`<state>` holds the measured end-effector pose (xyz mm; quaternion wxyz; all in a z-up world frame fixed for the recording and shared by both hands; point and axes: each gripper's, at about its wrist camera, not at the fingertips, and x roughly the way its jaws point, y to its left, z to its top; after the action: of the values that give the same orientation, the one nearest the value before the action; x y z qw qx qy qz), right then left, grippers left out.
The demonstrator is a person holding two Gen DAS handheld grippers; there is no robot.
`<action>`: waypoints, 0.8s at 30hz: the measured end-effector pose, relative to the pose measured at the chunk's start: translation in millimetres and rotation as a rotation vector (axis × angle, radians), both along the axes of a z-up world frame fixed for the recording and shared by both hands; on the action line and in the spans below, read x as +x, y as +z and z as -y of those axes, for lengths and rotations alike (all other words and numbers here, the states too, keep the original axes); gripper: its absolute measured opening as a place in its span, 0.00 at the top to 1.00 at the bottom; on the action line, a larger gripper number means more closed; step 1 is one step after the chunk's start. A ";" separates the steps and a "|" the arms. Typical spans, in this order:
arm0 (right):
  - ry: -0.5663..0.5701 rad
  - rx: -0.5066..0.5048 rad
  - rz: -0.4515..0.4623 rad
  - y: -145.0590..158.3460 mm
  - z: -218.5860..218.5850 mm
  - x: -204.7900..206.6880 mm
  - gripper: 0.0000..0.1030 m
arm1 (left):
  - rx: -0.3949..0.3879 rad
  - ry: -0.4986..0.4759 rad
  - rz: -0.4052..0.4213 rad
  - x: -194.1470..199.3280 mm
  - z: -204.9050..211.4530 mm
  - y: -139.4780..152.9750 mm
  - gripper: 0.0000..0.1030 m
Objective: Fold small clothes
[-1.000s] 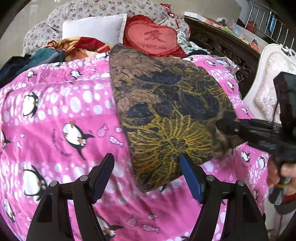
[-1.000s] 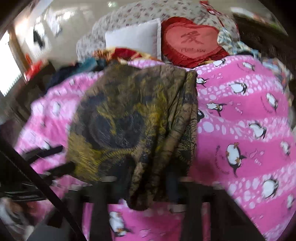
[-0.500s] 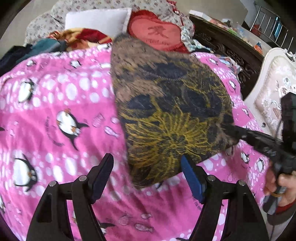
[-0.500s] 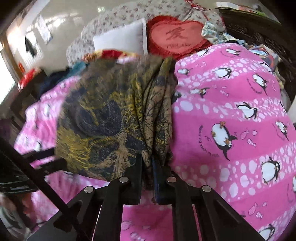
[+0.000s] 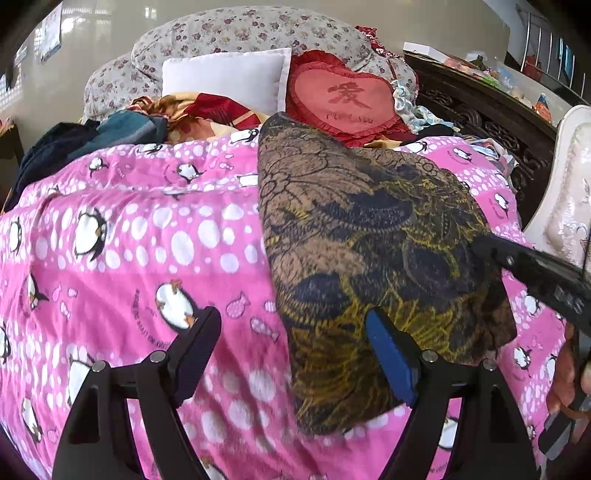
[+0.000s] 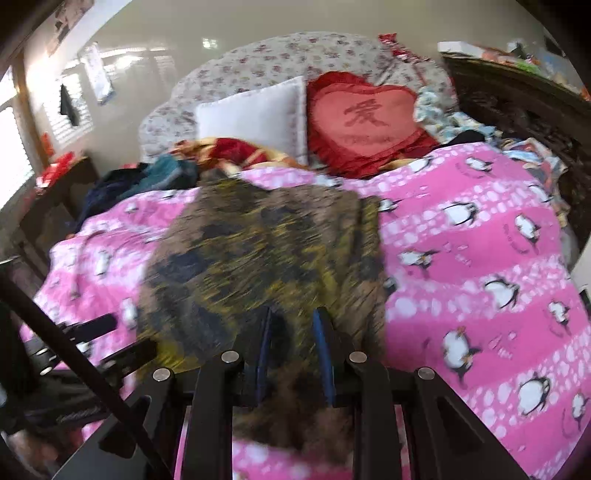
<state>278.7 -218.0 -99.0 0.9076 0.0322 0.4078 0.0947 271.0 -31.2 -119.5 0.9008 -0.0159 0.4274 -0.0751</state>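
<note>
- Pink penguin blanket point(image 5: 122, 236) covers the bed; at its head sit a white pillow point(image 5: 225, 75), a red heart cushion point(image 5: 343, 98) and a floral bolster point(image 5: 236, 33).
- Loose clothes point(image 5: 110, 129) are heaped at the far left of the bed, just below the pillow.
- Dark carved headboard point(image 5: 491, 125) runs along the right side, with a white padded chair point(image 5: 572, 199) near it.
- Brown-and-yellow patterned cloth point(image 5: 362, 258) lies on the blanket, right of the middle in the left wrist view, reaching from near the cushion down to the near edge.
- Left gripper point(image 5: 295, 350) is spread wide, holding nothing; its right finger point(image 5: 388, 354) lies over the cloth's near part, its left finger above bare blanket.
- Right gripper point(image 6: 291, 354) has its blue pads close together with the near edge of the cloth point(image 6: 258, 251) between them; this view is blurred, so how tight the pinch is I cannot tell for sure.
- From the left wrist view, the right gripper point(image 5: 491, 247) comes in from the right and meets the cloth's right edge.
</note>
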 end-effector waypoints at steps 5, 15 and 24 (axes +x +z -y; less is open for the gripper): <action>-0.025 0.027 -0.051 -14.5 16.1 30.3 0.69 | 0.026 -0.014 -0.021 13.7 12.9 -10.9 0.21; -0.036 0.047 -0.034 1.0 21.4 -4.8 0.54 | 0.018 -0.002 -0.037 6.4 9.0 -12.0 0.20; -0.051 0.014 -0.141 -44.5 29.1 -24.1 0.45 | -0.168 -0.028 -0.133 6.3 -2.4 -32.1 0.12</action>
<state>254.6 -247.1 -143.6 0.8785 0.0555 0.4689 0.0721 277.3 -28.8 -151.6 0.8648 -0.0907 0.4786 -0.1220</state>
